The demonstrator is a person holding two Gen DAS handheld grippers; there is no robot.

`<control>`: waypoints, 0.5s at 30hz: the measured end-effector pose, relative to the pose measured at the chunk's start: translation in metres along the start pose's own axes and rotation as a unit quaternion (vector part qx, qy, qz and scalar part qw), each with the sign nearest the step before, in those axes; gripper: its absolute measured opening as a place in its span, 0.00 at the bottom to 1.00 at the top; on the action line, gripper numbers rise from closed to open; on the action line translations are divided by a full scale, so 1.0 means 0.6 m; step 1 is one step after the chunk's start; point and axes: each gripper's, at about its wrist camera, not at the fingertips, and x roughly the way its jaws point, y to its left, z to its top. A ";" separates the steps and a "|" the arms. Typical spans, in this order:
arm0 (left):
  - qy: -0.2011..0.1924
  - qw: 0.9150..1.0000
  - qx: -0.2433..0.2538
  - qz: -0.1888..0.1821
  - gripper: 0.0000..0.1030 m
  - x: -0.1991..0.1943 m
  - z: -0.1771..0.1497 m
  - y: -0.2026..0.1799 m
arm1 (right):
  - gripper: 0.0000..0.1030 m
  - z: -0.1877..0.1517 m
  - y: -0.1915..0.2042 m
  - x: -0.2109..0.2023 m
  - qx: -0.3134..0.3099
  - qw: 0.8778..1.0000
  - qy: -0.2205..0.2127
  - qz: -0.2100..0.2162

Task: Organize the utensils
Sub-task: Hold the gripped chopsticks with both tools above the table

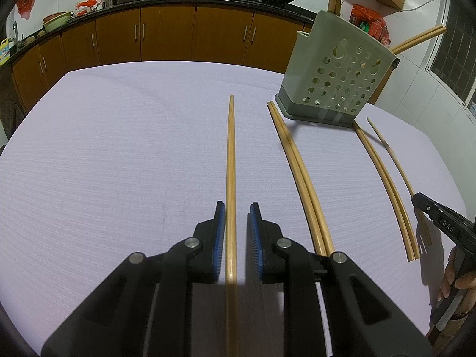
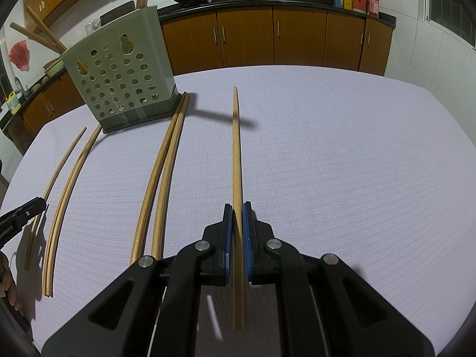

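Your right gripper (image 2: 237, 208) is clamped on a slim tan wooden chopstick (image 2: 237, 148); the drop-off lies far and to the left.

The held stick runs straight ahead along the fingers, and its tip throws a detached shadow on the pale lilac tablecloth (image 2: 357, 148), so it looks lifted. The grey-green perforated plastic utensil holder (image 2: 125, 74) stands at the far left in that view, already holding a few chopsticks, so you will likely need to swing left and tip the stick upright. Your left gripper (image 1: 236, 208) is part open and grips nothing. It straddles a second tan chopstick (image 1: 231, 148) that lies flat on the cloth and points away, against the left pad, with the holder far right of it. Two chopstick pairs (image 2: 166, 163) lie beside the held stick.
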 end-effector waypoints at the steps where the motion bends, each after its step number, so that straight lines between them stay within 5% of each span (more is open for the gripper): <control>1: 0.000 1.000 0.000 0.000 0.18 0.000 0.000 0.000 | 0.08 0.000 0.000 0.000 0.000 1.000 0.000 0.000; 15: 0.000 1.000 0.000 -0.001 0.18 0.000 0.000 0.000 | 0.08 0.000 0.000 -0.001 0.000 1.000 0.000 0.001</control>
